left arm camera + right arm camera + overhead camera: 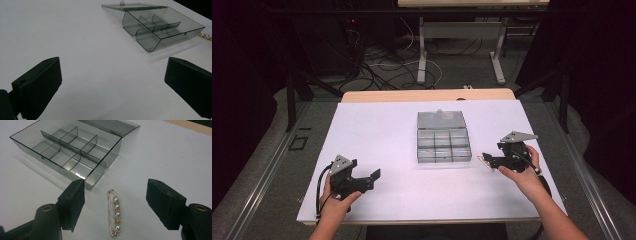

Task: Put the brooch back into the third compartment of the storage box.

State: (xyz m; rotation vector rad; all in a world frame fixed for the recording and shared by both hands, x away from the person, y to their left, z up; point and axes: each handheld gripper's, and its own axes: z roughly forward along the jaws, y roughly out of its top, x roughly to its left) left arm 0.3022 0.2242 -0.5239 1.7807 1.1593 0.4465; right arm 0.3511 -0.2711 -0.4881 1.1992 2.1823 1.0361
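Note:
A smoky clear compartment box lies open at the middle of the white table, its lid folded back flat. Its compartments hold nothing. A gold safety-pin brooch with several pearls lies on the table just right of the box. My right gripper stands open over the brooch, one jaw on each side, neither pad touching it. In the high view the right gripper points left at the brooch. My left gripper rests open at the front left, nothing between its jaws.
The white sheet covers a wooden tabletop whose far edge shows behind it. Beyond the table stand a desk frame and loose floor cables. Black curtains close in both sides.

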